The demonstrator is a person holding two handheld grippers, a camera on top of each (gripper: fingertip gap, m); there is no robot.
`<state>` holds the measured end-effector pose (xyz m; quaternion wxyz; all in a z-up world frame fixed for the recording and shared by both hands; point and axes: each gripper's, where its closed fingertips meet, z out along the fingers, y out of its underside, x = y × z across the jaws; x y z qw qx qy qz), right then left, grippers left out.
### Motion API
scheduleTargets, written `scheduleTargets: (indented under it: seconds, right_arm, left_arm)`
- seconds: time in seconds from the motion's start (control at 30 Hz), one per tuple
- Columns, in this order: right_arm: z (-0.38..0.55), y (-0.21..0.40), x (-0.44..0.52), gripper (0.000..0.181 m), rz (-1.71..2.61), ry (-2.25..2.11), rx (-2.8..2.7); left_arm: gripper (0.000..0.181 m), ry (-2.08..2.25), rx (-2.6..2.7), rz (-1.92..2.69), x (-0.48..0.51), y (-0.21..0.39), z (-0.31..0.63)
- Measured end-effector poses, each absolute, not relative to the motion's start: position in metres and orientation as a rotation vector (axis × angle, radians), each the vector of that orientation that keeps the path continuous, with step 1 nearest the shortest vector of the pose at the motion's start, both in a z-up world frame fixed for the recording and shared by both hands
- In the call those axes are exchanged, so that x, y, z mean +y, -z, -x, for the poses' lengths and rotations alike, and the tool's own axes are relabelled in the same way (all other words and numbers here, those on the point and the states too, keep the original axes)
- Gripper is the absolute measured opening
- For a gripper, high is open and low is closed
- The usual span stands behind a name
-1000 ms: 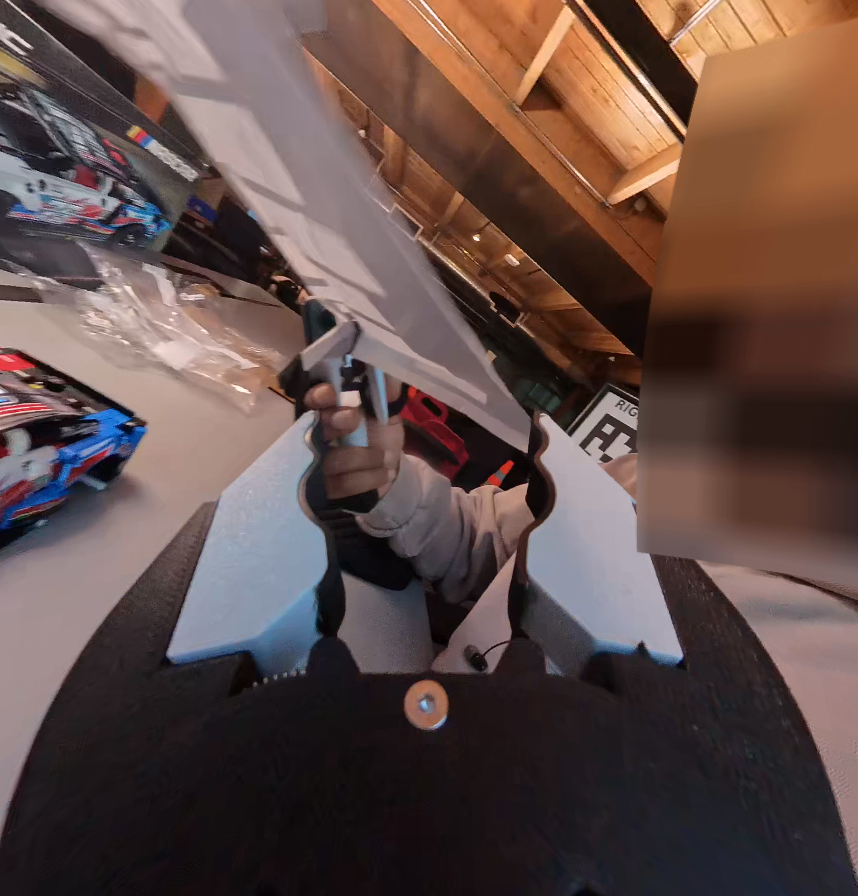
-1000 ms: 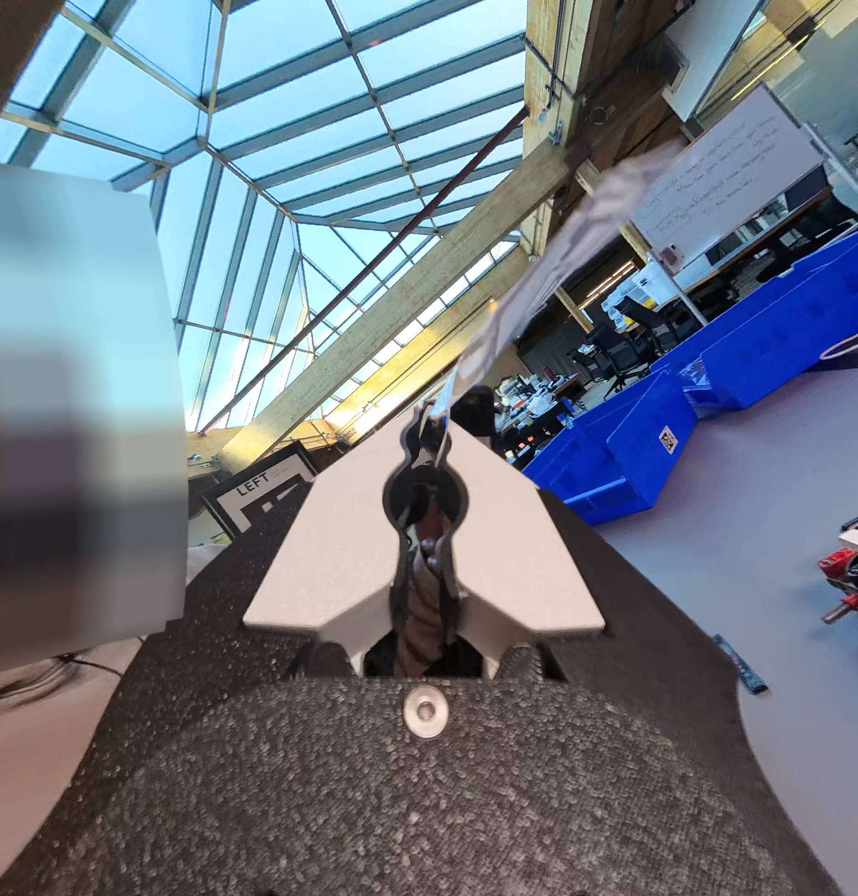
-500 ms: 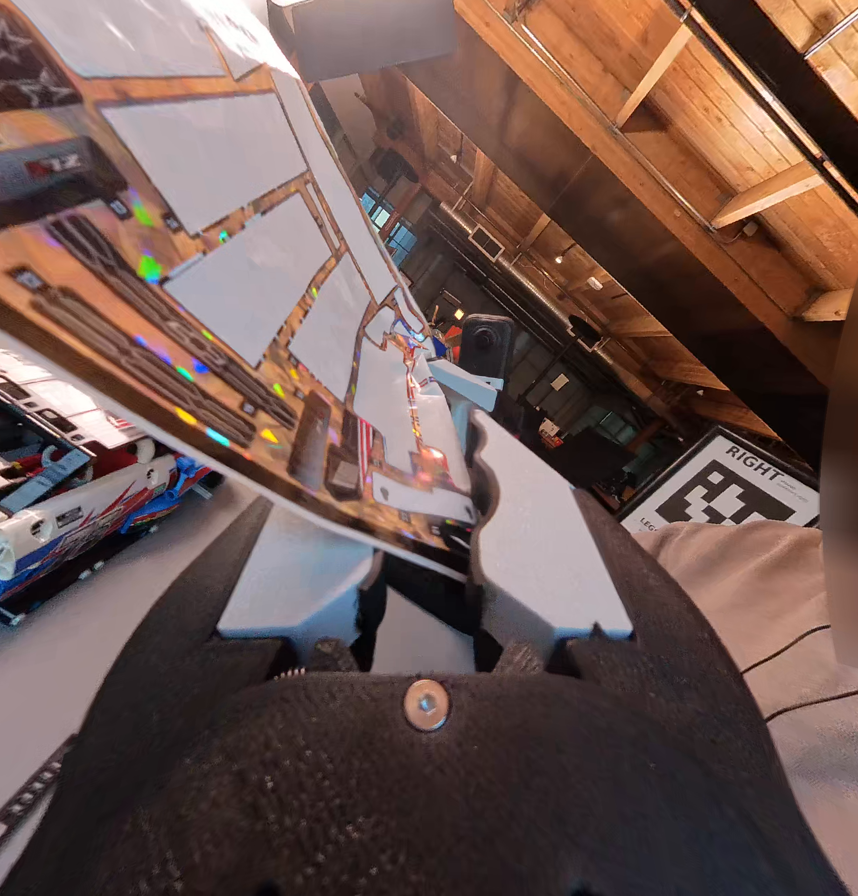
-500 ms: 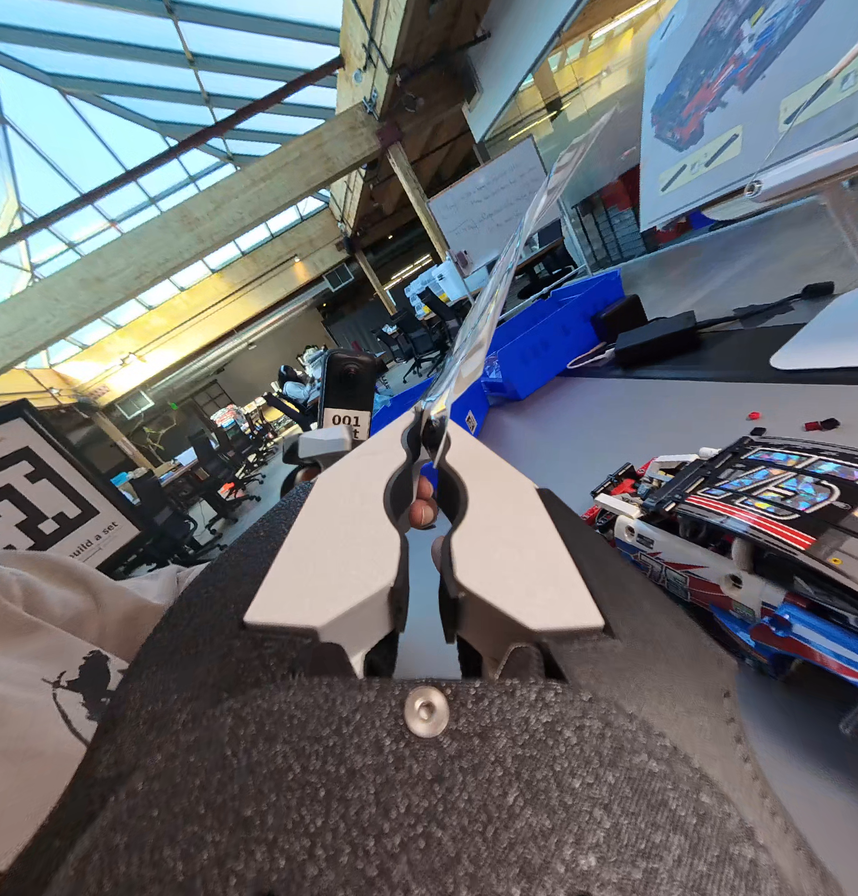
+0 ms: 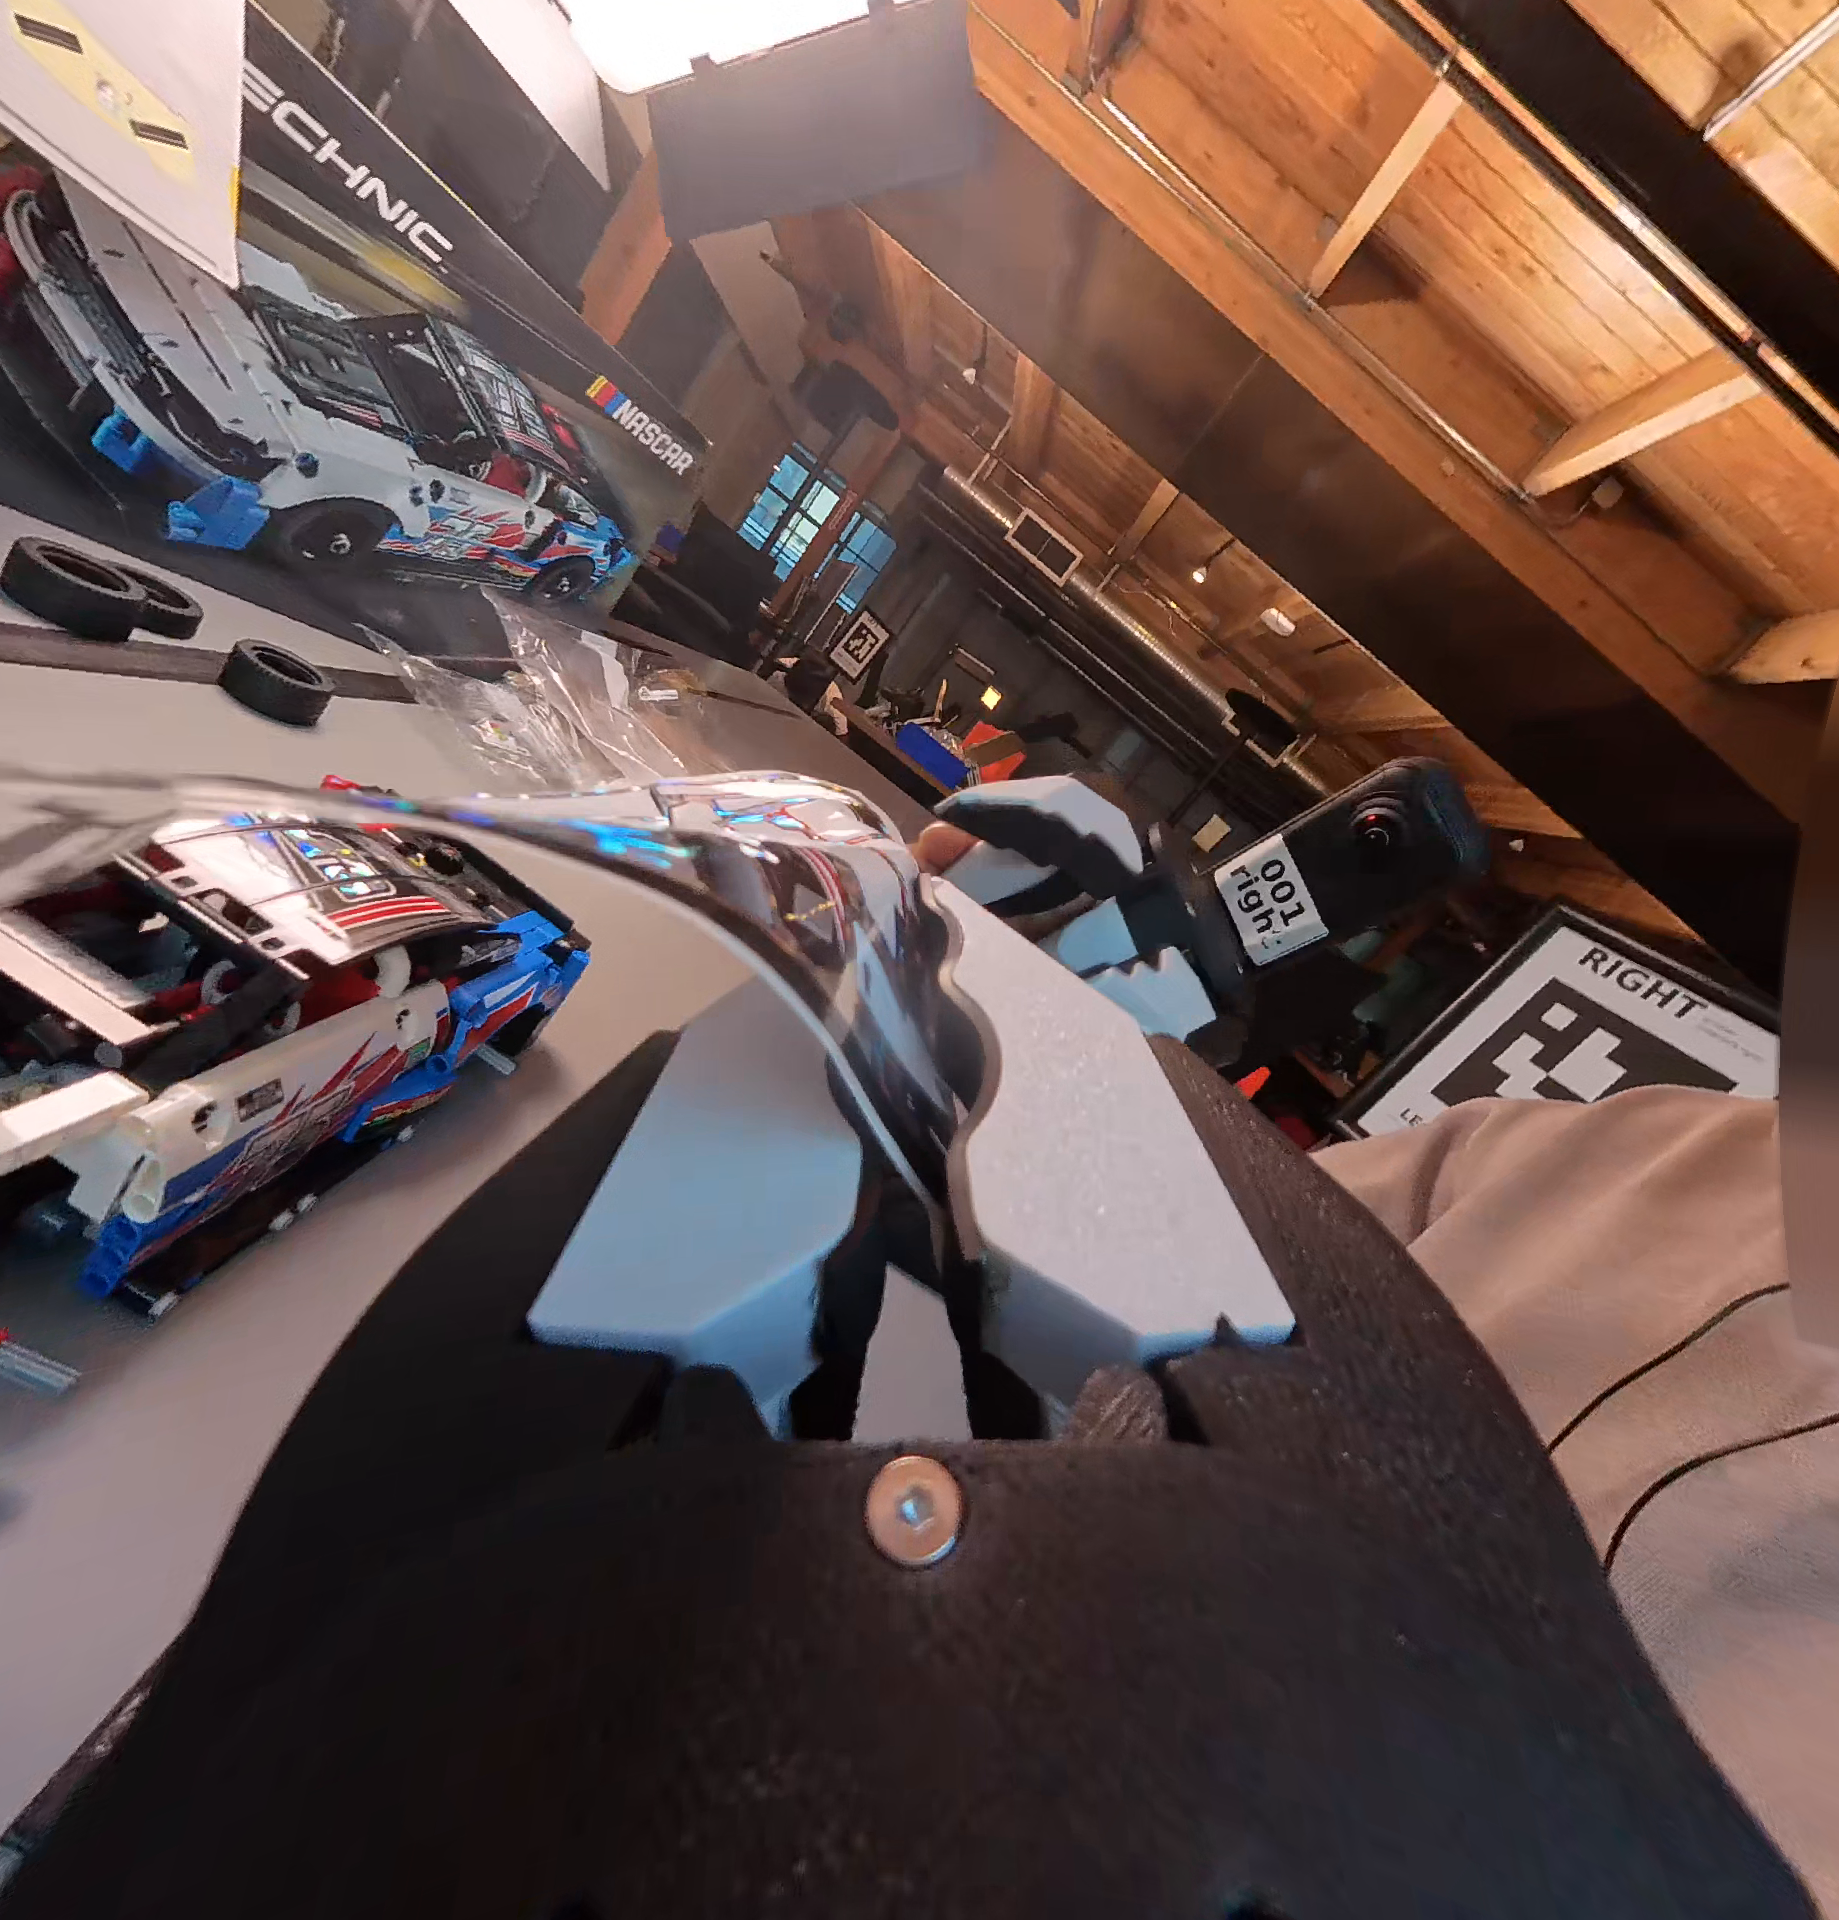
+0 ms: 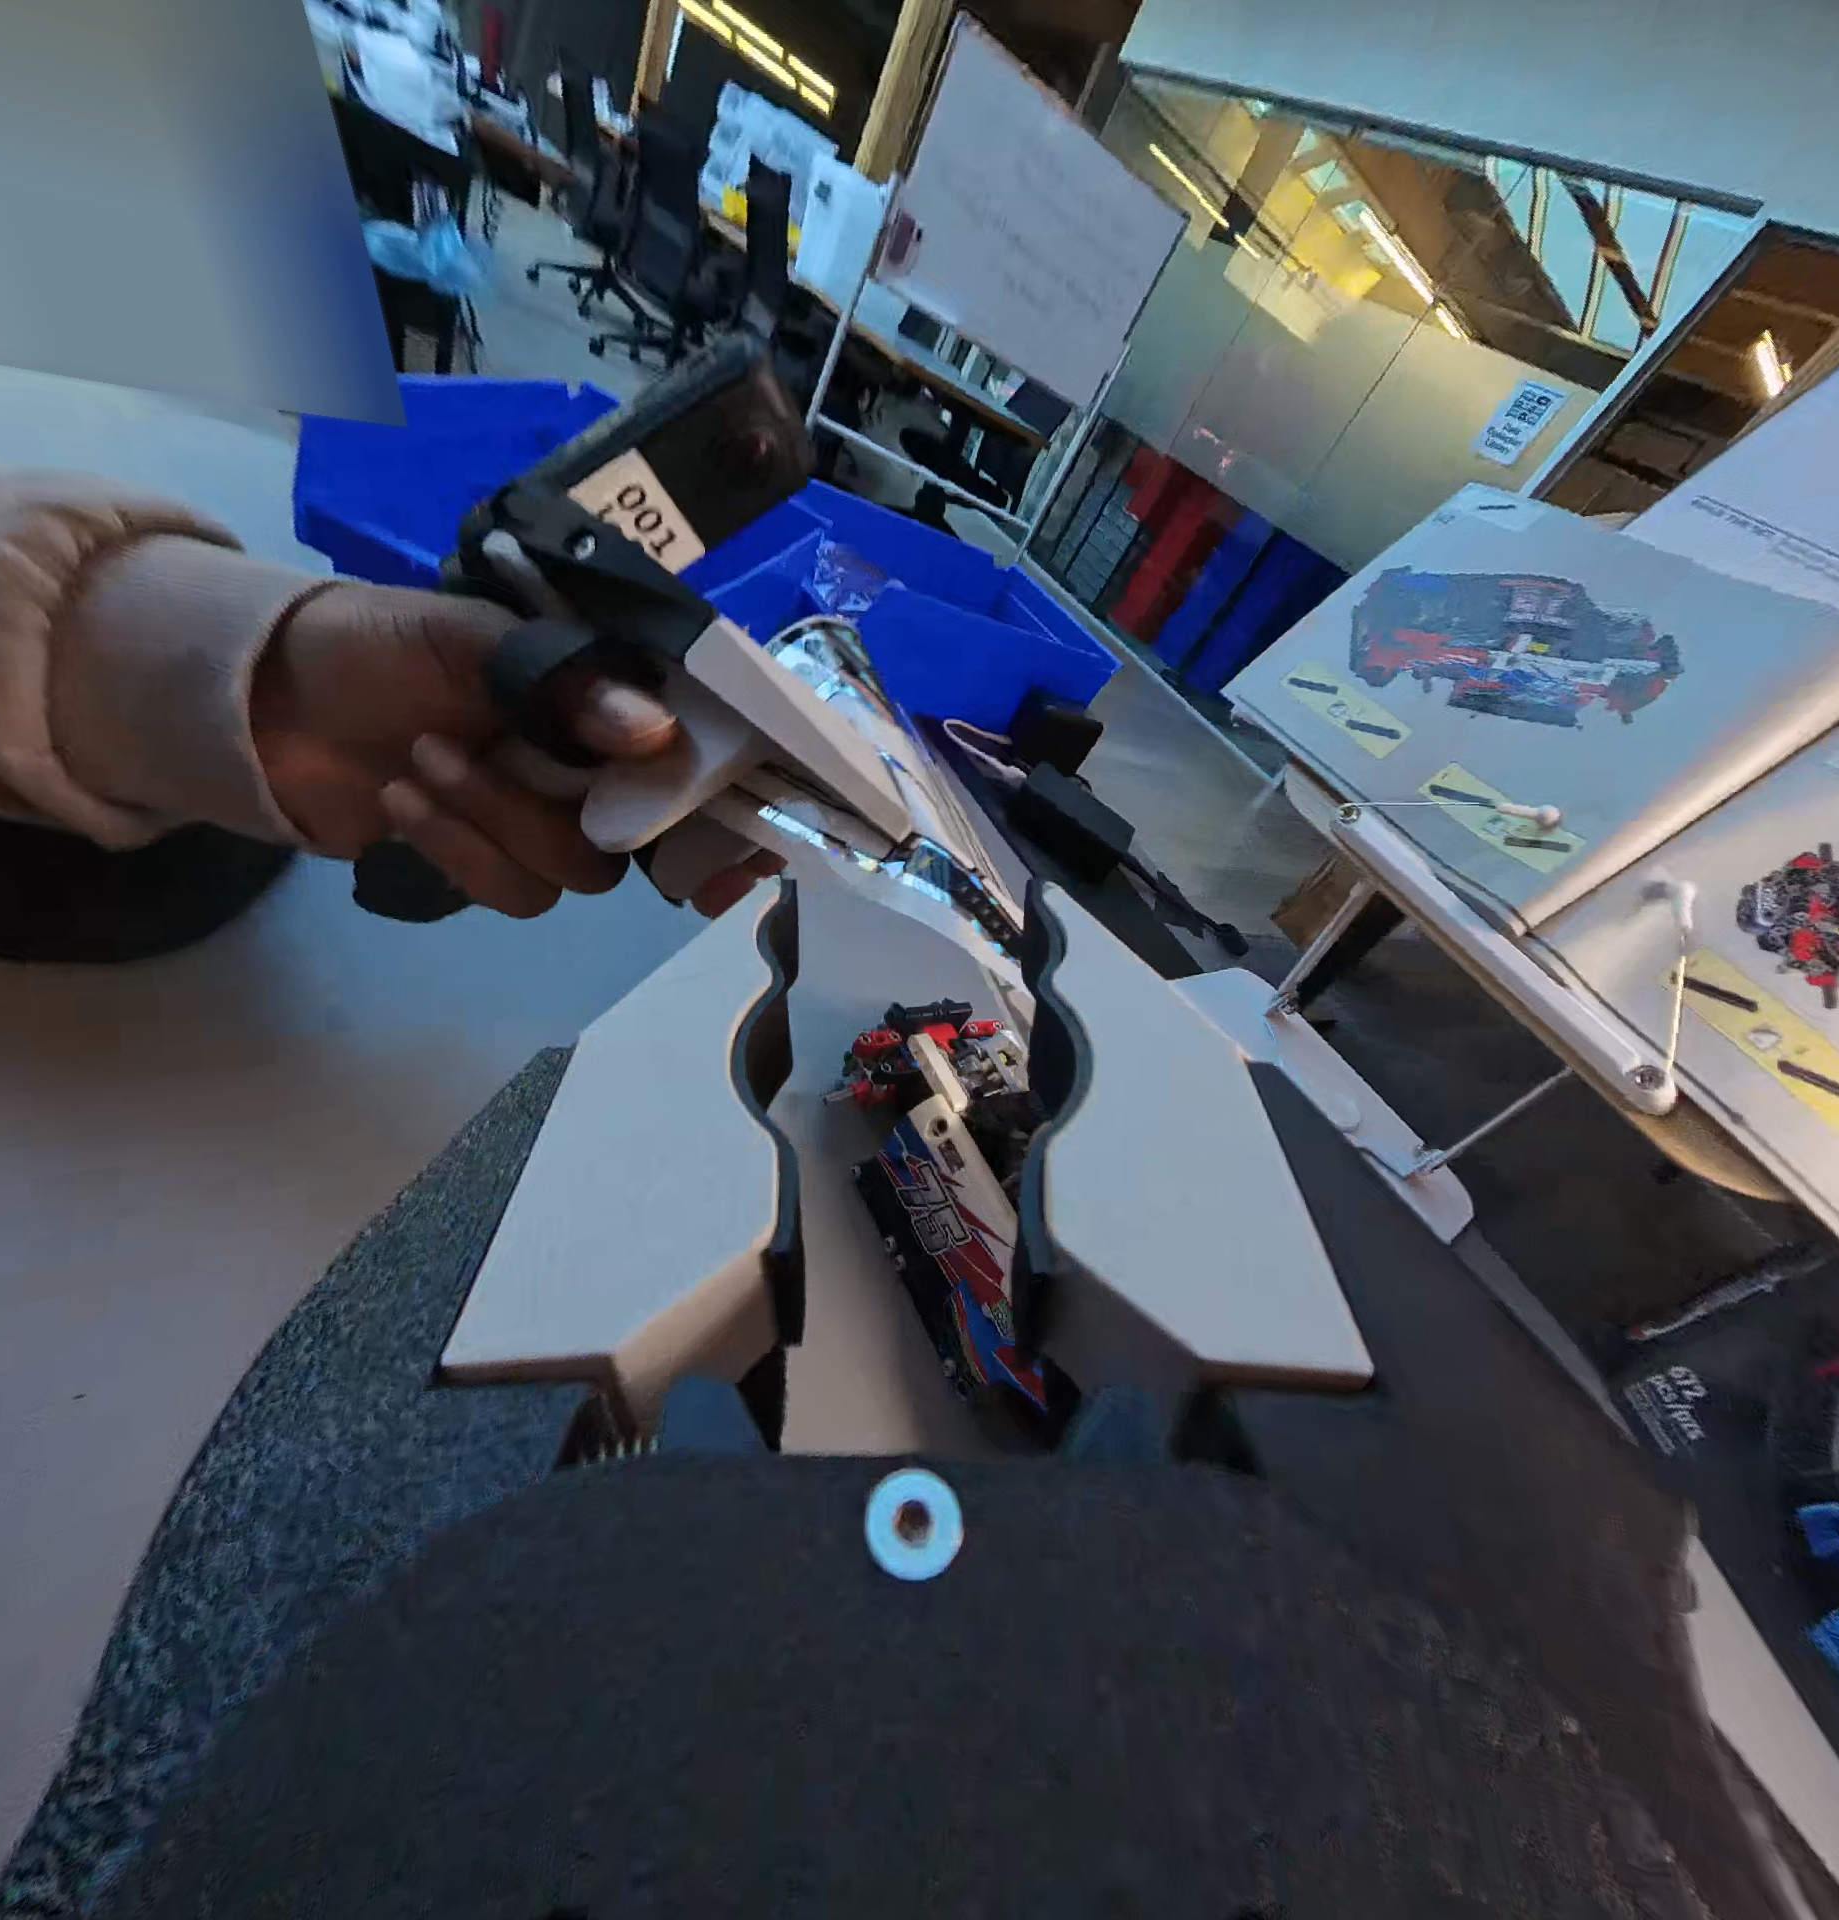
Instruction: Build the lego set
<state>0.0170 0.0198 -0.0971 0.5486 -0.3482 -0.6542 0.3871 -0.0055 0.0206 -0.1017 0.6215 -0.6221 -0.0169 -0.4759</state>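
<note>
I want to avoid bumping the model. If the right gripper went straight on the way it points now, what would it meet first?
Probably the shiny sticker sheet held by the left gripper, crossing just beyond the open right gripper. The lego car shows between its fingers, seemingly below; depth is unclear.

Right gripper (image 6: 910, 935) jaws now apart, seemingly off sticker sheet (image 5: 769, 883).

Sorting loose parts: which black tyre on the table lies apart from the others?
The small tyre nearest the plastic bags; the other two tyres touch, farther left by the box.
</note>
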Motion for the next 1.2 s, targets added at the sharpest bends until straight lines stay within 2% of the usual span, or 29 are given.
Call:
scheduleTargets:
  seconds: [0.1,0.33,0.63,0.8,0.87,1.2]
  right_arm:
    - [-0.002,0.116,0.013,0.045,0.824,-0.867,-1.608]
    - [-0.001,0.103,-0.004,0.015,0.876,-1.182,-1.548]
    - [-0.009,0.093,-0.016,0.003,0.912,-1.551,-1.477]
    - [-0.015,0.095,-0.018,0.005,0.988,-1.87,-1.477]
    - [-0.016,0.095,-0.016,0.008,0.999,-1.872,-1.484]
    - [-0.014,0.107,-0.006,0.005,1.116,-1.845,-1.554]
  left_arm:
    - [0.0,1.014,0.032,1.425,0.016,0.098,-0.001]
    - [0.0,0.93,0.141,1.372,0.005,0.087,-0.008]
    - [0.0,0.747,0.285,1.361,-0.005,0.083,-0.018]
    - [0.0,0.652,0.363,1.395,-0.006,0.086,-0.022]
    - [0.0,0.609,0.383,1.41,-0.006,0.089,-0.02]
    - [0.0,0.235,0.559,1.5,-0.001,0.106,-0.018]
